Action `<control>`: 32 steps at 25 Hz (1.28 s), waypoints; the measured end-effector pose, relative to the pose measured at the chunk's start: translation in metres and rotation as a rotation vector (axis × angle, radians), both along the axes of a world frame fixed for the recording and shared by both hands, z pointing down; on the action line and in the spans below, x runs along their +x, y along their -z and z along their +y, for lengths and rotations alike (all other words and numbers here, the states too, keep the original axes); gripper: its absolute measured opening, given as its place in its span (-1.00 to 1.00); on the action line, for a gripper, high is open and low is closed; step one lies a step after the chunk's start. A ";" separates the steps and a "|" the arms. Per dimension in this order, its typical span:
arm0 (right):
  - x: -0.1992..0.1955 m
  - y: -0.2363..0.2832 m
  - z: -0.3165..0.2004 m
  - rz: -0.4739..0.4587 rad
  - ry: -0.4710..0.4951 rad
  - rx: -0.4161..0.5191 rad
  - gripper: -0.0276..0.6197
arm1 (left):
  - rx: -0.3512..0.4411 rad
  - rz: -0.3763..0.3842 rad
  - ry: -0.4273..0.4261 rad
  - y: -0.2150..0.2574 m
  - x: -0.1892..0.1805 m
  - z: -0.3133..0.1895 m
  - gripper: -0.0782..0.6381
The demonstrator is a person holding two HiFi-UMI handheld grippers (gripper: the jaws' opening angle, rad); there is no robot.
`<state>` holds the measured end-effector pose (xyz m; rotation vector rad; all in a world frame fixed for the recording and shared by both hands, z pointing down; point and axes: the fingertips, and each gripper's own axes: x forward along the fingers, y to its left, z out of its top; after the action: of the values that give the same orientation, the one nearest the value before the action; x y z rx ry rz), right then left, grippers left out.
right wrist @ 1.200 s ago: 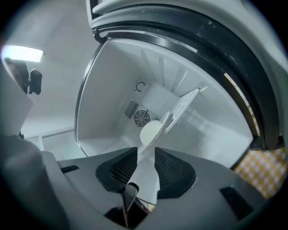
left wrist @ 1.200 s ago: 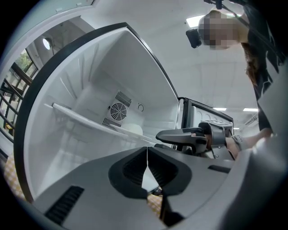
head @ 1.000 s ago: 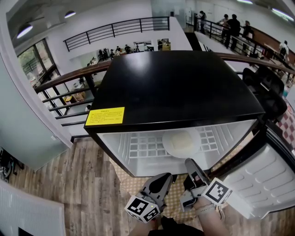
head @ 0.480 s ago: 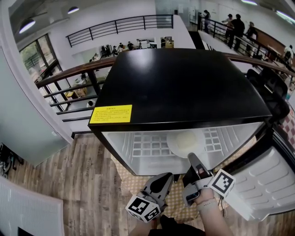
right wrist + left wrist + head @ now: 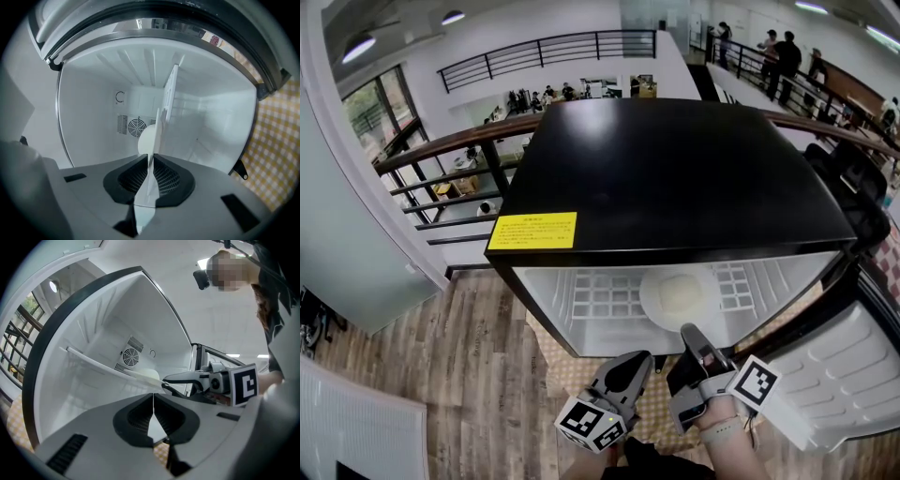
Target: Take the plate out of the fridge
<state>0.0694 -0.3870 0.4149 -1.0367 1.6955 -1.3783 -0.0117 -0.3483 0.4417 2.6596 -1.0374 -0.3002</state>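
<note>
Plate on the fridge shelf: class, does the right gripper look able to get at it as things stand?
Probably yes. The fridge door is open, the right gripper sits just before the plate, and nothing stands between them. Its fingers look together and must open.

head view looks down, gripper views into the fridge (image 5: 675, 178).
</note>
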 end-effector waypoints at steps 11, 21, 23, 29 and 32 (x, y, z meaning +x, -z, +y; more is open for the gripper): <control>0.011 -0.006 -0.011 0.004 -0.045 -0.027 -0.53 | 0.001 -0.001 0.004 0.001 -0.003 -0.001 -0.75; 0.009 -0.007 0.000 -0.014 -0.044 -0.049 -0.70 | 0.002 -0.004 0.003 -0.001 -0.002 -0.003 -0.75; 0.012 -0.010 -0.003 -0.015 -0.053 -0.055 -0.66 | 0.003 -0.004 0.001 0.000 -0.001 -0.003 -0.75; 0.012 -0.012 -0.010 -0.035 -0.058 -0.051 -0.66 | 0.004 -0.011 -0.006 -0.002 -0.001 -0.002 -0.75; 0.009 -0.011 -0.011 -0.070 -0.054 -0.049 -0.66 | -0.004 -0.009 0.000 -0.003 -0.003 -0.003 -0.75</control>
<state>0.0779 -0.3984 0.4262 -1.0418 1.5792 -1.4112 -0.0146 -0.3514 0.4446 2.6603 -1.0392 -0.2865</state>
